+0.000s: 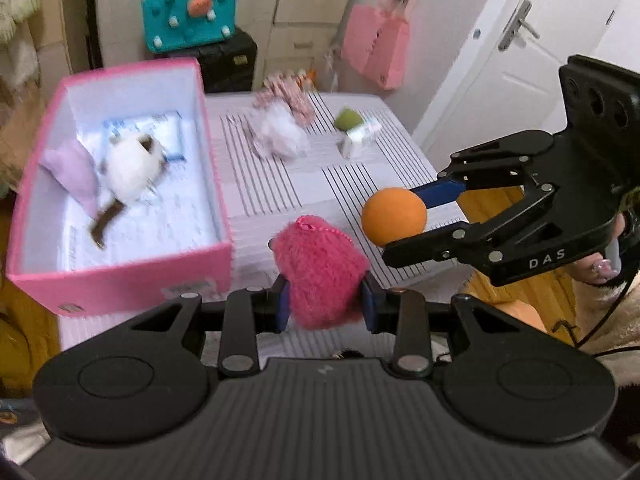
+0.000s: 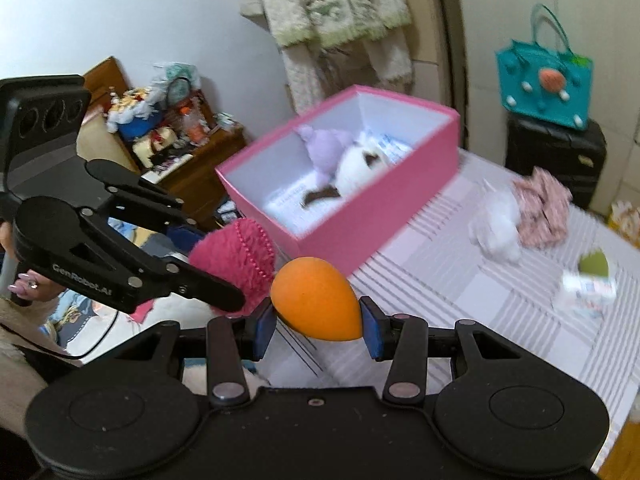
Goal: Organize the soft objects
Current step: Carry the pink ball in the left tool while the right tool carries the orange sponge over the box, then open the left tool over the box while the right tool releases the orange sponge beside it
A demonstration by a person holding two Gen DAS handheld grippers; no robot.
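1. Your left gripper (image 1: pixel 326 304) holds its jaws closed on a fuzzy pink plush (image 1: pixel 320 272); the plush's lower edge sinks behind the gripper body, so its full shape is hidden in the left wrist view.
2. Your right gripper (image 2: pixel 318 326) has its jaws clamped on an orange egg-shaped sponge (image 2: pixel 316 298), lifted clear of the striped surface (image 2: pixel 460 288); the sponge's underside is cut off by the gripper frame.
3. In the right wrist view, the left gripper's black fingers cover part of the pink plush, which sits just beside the orange sponge.
4. A pink box (image 1: pixel 120 284) stands open on the surface's left side; inside lie a lilac cushion (image 1: pixel 72 172) and a white-and-brown plush (image 1: pixel 132 168), both blurred, details hard to make out.
5. Out on the stripes, well apart from your grippers, lie a white fluffy toy (image 1: pixel 280 132), a pink patterned cloth (image 1: pixel 288 96) touching it, a green rounded item (image 1: pixel 347 118) and a small white package (image 1: pixel 358 136); motion blur hides what the package is.
6. Behind the surface, a teal bag (image 1: pixel 188 12) sits on a black case (image 1: pixel 228 60), and a pink paper bag (image 1: pixel 376 48) hangs near the white door (image 1: pixel 540 40).
7. Your hand (image 2: pixel 30 284) shows only at the frame's edge, fingers on the left gripper's handle.
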